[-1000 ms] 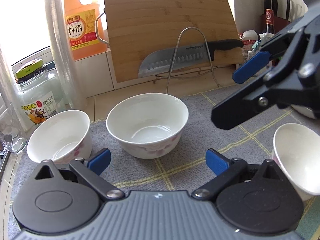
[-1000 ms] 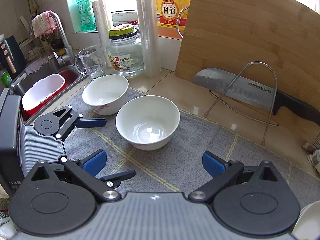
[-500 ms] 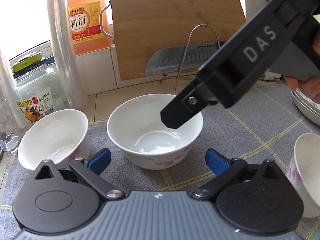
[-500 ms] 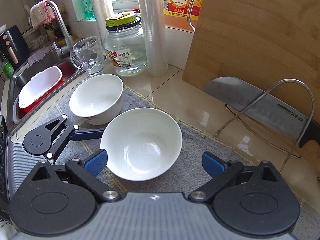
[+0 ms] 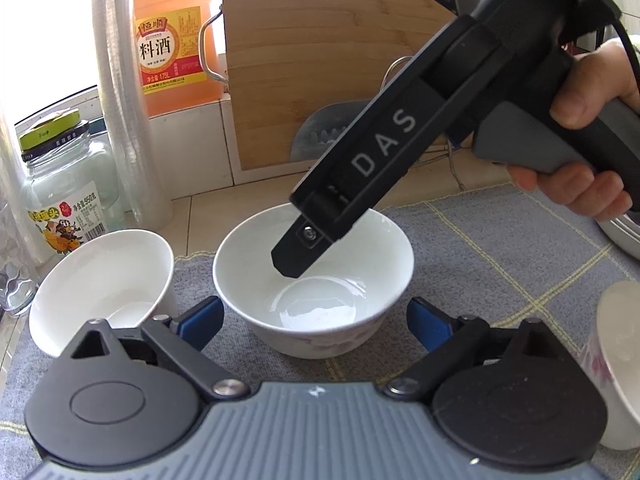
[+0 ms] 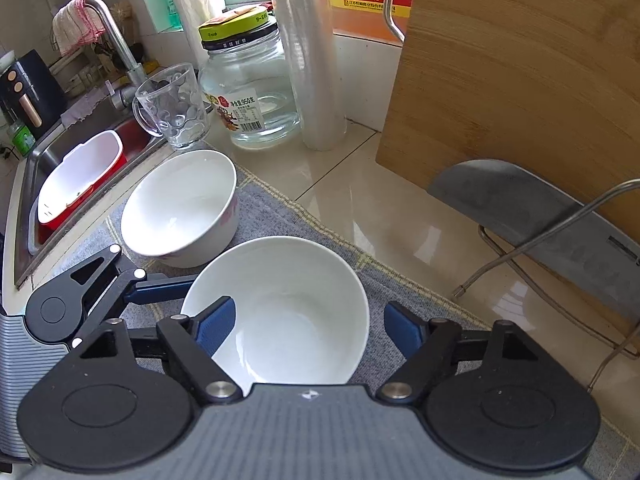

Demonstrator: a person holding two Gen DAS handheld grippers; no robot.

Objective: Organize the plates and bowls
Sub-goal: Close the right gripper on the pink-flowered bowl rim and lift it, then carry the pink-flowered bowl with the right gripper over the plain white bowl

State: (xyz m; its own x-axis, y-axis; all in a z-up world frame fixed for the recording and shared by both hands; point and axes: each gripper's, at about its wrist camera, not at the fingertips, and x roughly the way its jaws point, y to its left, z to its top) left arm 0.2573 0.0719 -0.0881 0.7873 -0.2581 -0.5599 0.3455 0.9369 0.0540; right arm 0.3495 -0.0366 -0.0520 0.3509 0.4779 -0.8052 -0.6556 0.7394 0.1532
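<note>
Three white bowls stand on a grey checked mat (image 5: 500, 248). The middle bowl (image 5: 314, 280) (image 6: 288, 312) is between the blue pads of my left gripper (image 5: 316, 324), which is closing without touching it. My right gripper (image 6: 308, 328) comes down from the upper right and is also closing. It straddles the same bowl's wall, with its left pad (image 6: 212, 324) inside the bowl and its right pad (image 6: 404, 332) outside, a small gap left. A second bowl (image 5: 100, 288) (image 6: 180, 208) stands to the left, and a third (image 5: 616, 360) is at the right edge.
A bamboo cutting board (image 6: 520, 80) leans at the back, with a knife (image 6: 540, 220) on a wire rack before it. A glass jar (image 6: 248, 92), a film roll (image 6: 316, 80), an orange bottle (image 5: 176, 40) and a glass mug (image 6: 172, 108) line the counter. The sink (image 6: 72, 152) holds a red-and-white basin. Stacked plates (image 5: 624, 236) show at the right edge.
My right gripper has moved in and down over the middle bowl, one finger now inside it, and its jaws have narrowed. The left gripper's jaws have narrowed a little around the same bowl.
</note>
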